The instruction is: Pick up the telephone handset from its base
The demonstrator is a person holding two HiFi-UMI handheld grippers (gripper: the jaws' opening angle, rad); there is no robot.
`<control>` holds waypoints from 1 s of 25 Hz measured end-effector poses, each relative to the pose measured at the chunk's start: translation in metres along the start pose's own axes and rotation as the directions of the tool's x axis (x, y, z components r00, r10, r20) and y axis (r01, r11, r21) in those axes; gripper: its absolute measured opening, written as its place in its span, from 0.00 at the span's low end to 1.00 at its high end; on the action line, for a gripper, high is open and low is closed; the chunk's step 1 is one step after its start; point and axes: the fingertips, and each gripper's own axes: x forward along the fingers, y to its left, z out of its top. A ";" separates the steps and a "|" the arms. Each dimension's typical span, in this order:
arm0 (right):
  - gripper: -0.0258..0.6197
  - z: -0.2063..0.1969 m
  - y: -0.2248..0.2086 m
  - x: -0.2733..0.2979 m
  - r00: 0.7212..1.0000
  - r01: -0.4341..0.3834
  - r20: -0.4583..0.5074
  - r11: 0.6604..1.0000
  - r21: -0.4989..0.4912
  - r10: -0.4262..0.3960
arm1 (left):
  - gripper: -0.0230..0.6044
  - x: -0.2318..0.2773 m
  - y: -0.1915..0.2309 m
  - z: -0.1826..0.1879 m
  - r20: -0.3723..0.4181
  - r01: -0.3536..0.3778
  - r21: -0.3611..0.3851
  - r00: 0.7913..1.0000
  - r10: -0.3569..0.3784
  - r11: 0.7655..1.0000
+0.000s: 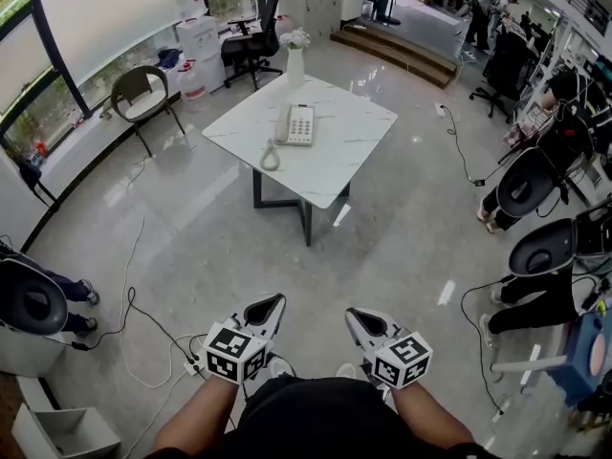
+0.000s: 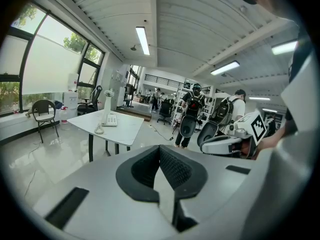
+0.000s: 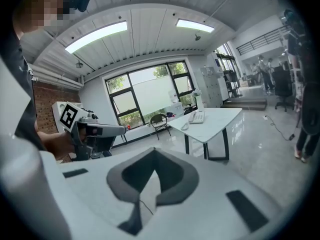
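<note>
The handset [image 1: 282, 125] is too small and far to make out well: from the head view it reads only as a pale bar on the left side of the telephone [image 1: 295, 124], lying on its base. Its long axis runs away from the person, in line with the telephone's length. A coiled cord [image 1: 271, 155] loops onto the tabletop [image 1: 335, 161] at the end nearer the grippers. The telephone stands well ahead of both grippers, across open floor, on the far half of the tabletop near a white vase [image 1: 295, 63].

The left hand-held gripper [image 1: 275, 303] and the right hand-held gripper [image 1: 353, 316] are low in the head view, their holder's hands hidden behind the marker cubes. Each gripper's own view shows its dark pads closed together with nothing between them. The left gripper view puts the telephone ahead and left of its jaws, the right gripper view ahead and right, and each catches the other gripper beside it
</note>
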 end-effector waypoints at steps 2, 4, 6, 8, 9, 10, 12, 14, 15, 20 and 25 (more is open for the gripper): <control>0.04 0.000 0.004 0.004 1.000 0.010 0.000 1.000 0.005 -0.010 | 0.04 -0.003 0.005 0.000 0.000 0.008 0.000 1.000 -0.008 1.000; 0.04 0.001 0.009 0.009 1.000 0.022 0.004 1.000 0.008 -0.022 | 0.04 -0.006 0.011 -0.001 -0.002 0.020 0.002 1.000 -0.020 1.000; 0.04 0.002 0.015 0.015 0.999 0.035 0.010 0.999 0.010 -0.035 | 0.04 -0.009 0.019 -0.002 -0.006 0.032 0.004 0.999 -0.032 0.999; 0.04 0.003 0.018 0.021 0.998 0.055 0.013 0.998 0.009 -0.055 | 0.04 -0.013 0.026 -0.004 -0.009 0.043 0.003 0.999 -0.043 0.999; 0.04 0.004 0.019 0.023 0.998 0.066 0.016 0.998 0.009 -0.067 | 0.04 -0.015 0.029 -0.005 -0.010 0.048 0.003 0.999 -0.048 0.999; 0.04 0.004 0.020 0.026 0.997 0.077 0.019 0.997 0.011 -0.078 | 0.04 -0.016 0.033 -0.006 -0.011 0.053 0.003 0.999 -0.053 0.999; 0.04 0.006 0.021 0.027 0.995 0.092 0.026 0.996 0.014 -0.093 | 0.04 -0.018 0.037 -0.008 -0.014 0.064 0.003 0.998 -0.064 0.998; 0.04 0.007 0.024 0.028 0.995 0.098 0.028 0.995 0.011 -0.098 | 0.04 -0.017 0.039 -0.011 -0.018 0.070 0.002 0.997 -0.070 0.998; 0.04 0.006 0.025 0.030 0.995 0.097 0.025 0.995 0.011 -0.097 | 0.04 -0.016 0.041 -0.013 -0.021 0.070 -0.001 0.997 -0.070 0.998; 0.04 -0.004 0.029 0.039 0.996 0.088 -0.001 0.996 0.013 -0.088 | 0.04 -0.013 0.049 -0.019 -0.018 0.072 -0.021 0.997 -0.073 0.997; 0.04 -0.003 0.019 0.047 0.997 0.079 -0.008 0.997 0.025 -0.079 | 0.04 -0.003 0.054 -0.021 -0.025 0.065 -0.040 0.998 -0.066 0.997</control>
